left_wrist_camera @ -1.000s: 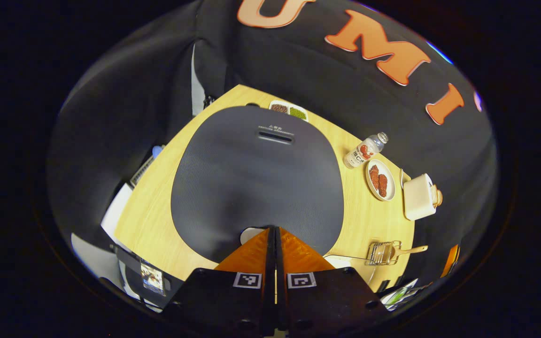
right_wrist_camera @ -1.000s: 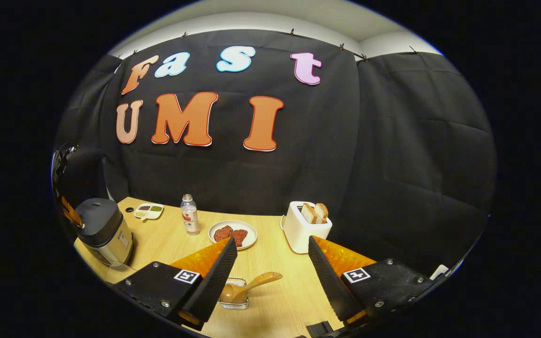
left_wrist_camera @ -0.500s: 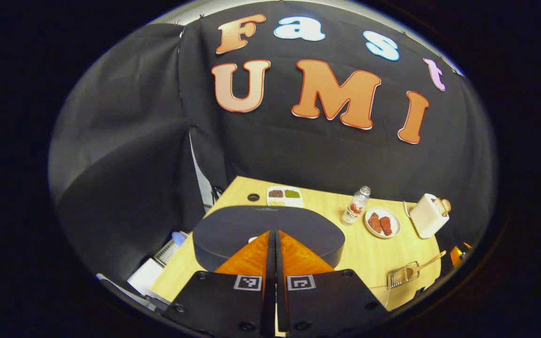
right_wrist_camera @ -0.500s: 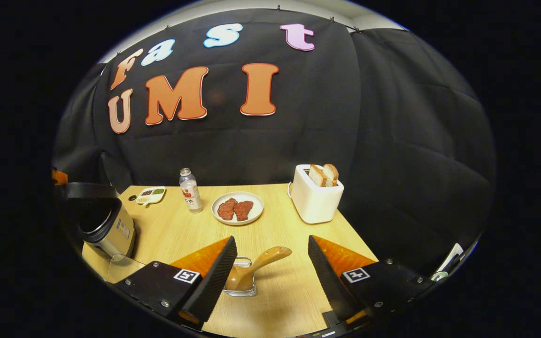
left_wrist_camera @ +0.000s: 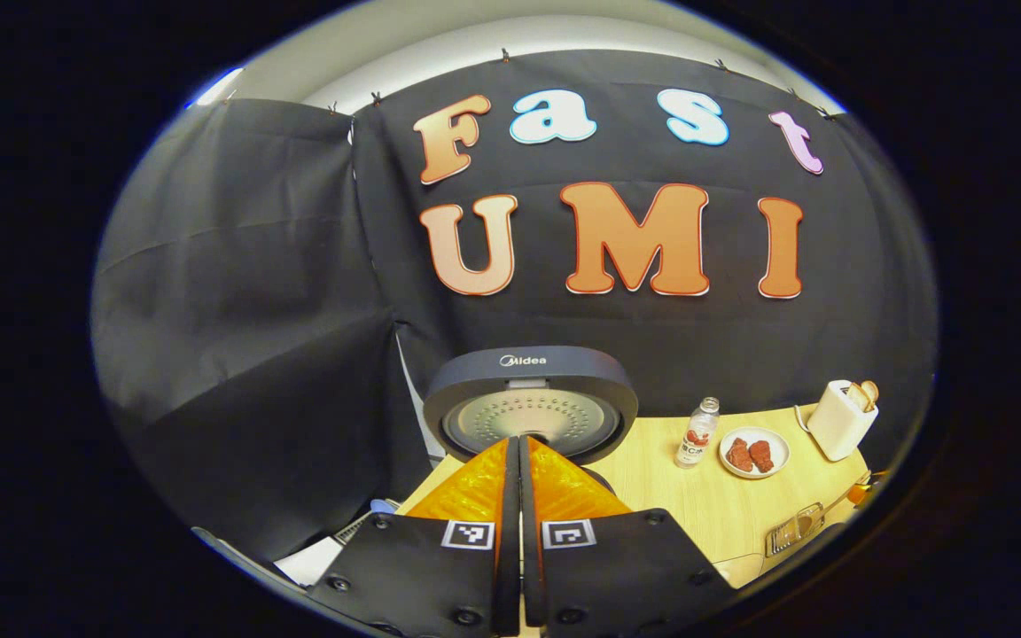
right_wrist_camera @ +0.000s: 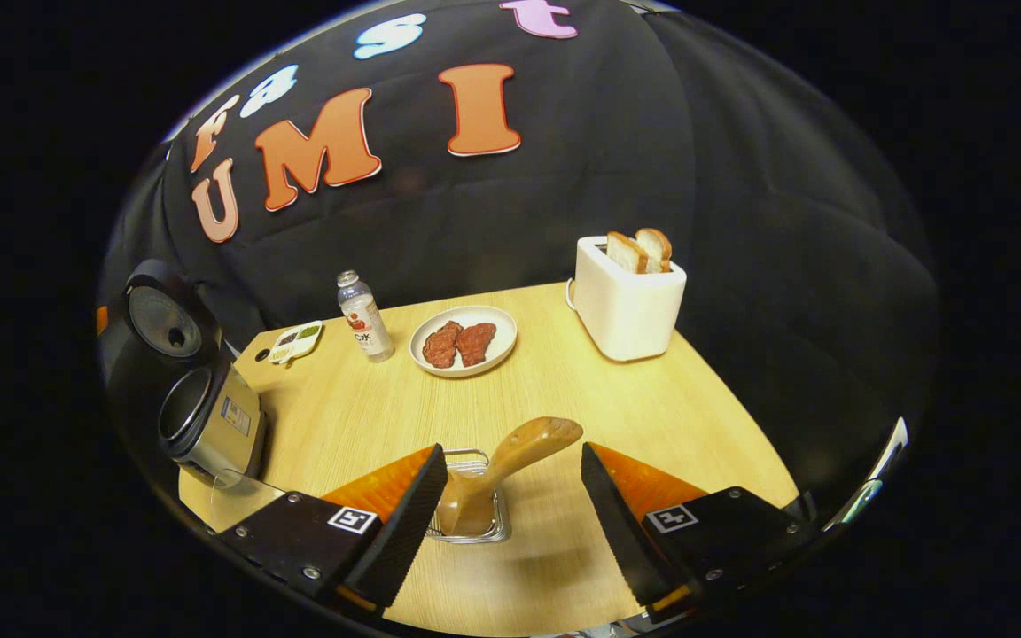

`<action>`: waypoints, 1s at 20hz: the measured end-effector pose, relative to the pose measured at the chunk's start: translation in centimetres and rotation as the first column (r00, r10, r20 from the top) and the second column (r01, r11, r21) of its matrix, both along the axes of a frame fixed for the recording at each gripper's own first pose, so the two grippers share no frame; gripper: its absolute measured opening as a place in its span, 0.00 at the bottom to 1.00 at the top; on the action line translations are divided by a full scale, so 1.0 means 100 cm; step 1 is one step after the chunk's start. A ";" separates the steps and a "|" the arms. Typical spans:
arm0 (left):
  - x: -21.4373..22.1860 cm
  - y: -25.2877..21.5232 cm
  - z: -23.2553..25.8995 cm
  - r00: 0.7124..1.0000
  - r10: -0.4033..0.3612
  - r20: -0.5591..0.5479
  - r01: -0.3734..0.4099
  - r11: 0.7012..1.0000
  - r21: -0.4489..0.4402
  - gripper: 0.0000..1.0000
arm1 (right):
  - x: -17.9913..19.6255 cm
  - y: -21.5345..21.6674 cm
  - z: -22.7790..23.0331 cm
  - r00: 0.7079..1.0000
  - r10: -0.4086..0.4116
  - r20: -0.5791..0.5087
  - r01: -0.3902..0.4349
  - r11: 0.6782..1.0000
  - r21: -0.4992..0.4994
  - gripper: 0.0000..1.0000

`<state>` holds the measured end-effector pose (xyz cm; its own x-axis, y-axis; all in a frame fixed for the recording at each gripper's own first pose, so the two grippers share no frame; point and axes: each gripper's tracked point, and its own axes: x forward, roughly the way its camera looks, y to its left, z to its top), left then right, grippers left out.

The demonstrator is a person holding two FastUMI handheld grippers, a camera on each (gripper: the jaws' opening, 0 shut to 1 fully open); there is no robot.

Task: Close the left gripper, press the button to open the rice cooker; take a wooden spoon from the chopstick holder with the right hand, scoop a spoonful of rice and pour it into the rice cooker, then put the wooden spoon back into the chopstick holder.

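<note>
Rice cooker lid raised, wooden spoon framed between parted fingers.

In the left gripper view, the left gripper [left_wrist_camera: 519, 461] is seen with its fingers pressed together, nothing held between them. Just beyond the tips, the rice cooker [left_wrist_camera: 530, 403] is shown with its lid swung up, the perforated inner plate facing the camera. On the table [left_wrist_camera: 697, 505] to the right, a bottle [left_wrist_camera: 697, 432], a plate of meat [left_wrist_camera: 753, 452] and a toaster [left_wrist_camera: 840, 408] are set out.

In the right gripper view, the right gripper [right_wrist_camera: 510, 483] is held wide apart and empty above the near table edge. Between its fingers, the wooden spoon [right_wrist_camera: 506, 470] is seen standing tilted in the wire chopstick holder [right_wrist_camera: 473, 496], handle leaning right. The opened cooker is placed at the far left, well apart from the holder.
</note>
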<state>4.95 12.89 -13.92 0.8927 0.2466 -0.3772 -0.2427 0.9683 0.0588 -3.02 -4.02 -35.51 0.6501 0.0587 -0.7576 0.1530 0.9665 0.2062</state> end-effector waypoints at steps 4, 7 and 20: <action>-0.023 0.004 0.014 0.999 0.024 0.037 -0.024 1.000 -0.019 0.36 | 0.004 0.009 -0.026 0.999 0.001 -0.053 0.003 0.997 0.083 0.94; -0.041 0.014 0.021 0.997 0.068 0.042 -0.070 0.997 0.029 0.52 | 0.015 0.015 -0.038 0.999 -0.005 -0.046 0.011 0.991 0.130 0.88; -0.066 -0.013 0.022 0.999 0.037 0.031 -0.039 0.997 0.070 0.88 | 0.031 0.042 -0.047 1.000 0.016 0.010 -0.018 0.987 0.162 0.17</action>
<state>-1.61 11.64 -11.71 0.8928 0.3054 -0.3312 -0.2816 0.9522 0.1187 0.04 0.16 -40.25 0.6548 0.1911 -0.7313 0.1342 0.9227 0.3613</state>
